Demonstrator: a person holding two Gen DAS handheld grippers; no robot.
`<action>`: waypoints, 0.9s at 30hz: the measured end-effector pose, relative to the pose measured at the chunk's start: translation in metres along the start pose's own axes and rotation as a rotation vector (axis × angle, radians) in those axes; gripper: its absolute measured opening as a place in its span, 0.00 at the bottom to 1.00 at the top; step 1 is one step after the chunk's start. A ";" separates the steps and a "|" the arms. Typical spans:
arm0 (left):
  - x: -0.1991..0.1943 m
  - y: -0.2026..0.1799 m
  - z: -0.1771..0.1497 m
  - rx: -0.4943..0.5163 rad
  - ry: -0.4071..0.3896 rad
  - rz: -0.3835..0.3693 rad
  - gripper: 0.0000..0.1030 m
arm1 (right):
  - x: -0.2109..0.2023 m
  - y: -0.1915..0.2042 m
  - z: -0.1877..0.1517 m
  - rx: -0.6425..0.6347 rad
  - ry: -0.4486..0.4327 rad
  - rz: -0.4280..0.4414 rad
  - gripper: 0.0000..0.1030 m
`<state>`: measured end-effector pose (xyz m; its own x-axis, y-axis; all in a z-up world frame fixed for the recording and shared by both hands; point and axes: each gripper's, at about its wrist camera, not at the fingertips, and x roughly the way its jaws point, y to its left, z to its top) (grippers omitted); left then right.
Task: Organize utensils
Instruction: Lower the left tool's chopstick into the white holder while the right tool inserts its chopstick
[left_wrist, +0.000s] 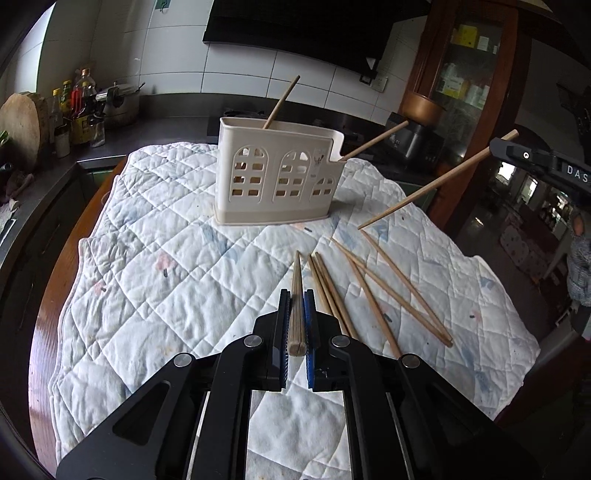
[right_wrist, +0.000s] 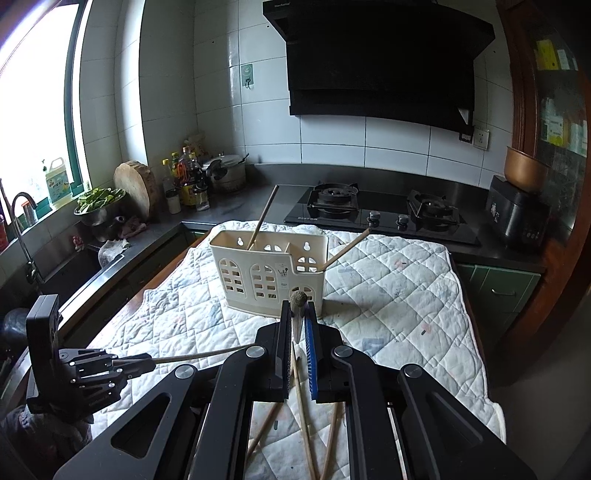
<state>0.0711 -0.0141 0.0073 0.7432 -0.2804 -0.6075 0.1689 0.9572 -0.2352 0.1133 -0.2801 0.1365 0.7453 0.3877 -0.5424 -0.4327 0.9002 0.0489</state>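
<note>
- Left gripper (left_wrist: 296, 306): jaws clamped on a chopstick (left_wrist: 296, 295), long axis pointing ahead toward the holder (left_wrist: 277, 177).
- Right gripper (right_wrist: 297, 317): jaws pinching another chopstick (right_wrist: 298, 306), nearer the holder.

A white quilted cloth (right_wrist: 406, 295) spreads under and ahead of the gripper, covering a wooden table (left_wrist: 48, 295) whose brown edge shows on the left. Straight ahead, past the cloth, a black gas stove (right_wrist: 380, 216) sits in the dark countertop (right_wrist: 236, 206), with a black range hood (right_wrist: 380, 62) on the white tiled wall (right_wrist: 332, 147) above it. Ahead to the left stand a round wooden chopping block (right_wrist: 135, 188), a cluster of sauce bottles (right_wrist: 188, 181) and a steel pot (right_wrist: 227, 173). Further left are a bowl of greens (right_wrist: 98, 203), a faucet (right_wrist: 22, 221) and a bright window (right_wrist: 33, 81). Ahead to the right, a copper-coloured pot (right_wrist: 524, 170) rests on a black appliance (right_wrist: 517, 214) beside a wooden cabinet (right_wrist: 546, 92).
</note>
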 end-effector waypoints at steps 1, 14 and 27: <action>0.000 0.000 0.006 0.004 -0.005 -0.003 0.05 | 0.001 0.001 0.005 -0.002 0.000 0.003 0.07; -0.008 0.003 0.103 0.083 -0.066 -0.023 0.05 | 0.027 -0.005 0.097 -0.013 -0.021 -0.016 0.07; -0.038 0.007 0.211 0.113 -0.228 0.024 0.05 | 0.098 -0.016 0.121 -0.002 0.122 -0.039 0.07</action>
<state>0.1803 0.0183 0.1891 0.8723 -0.2466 -0.4222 0.2113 0.9688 -0.1292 0.2546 -0.2324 0.1838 0.6940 0.3256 -0.6422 -0.4062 0.9135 0.0242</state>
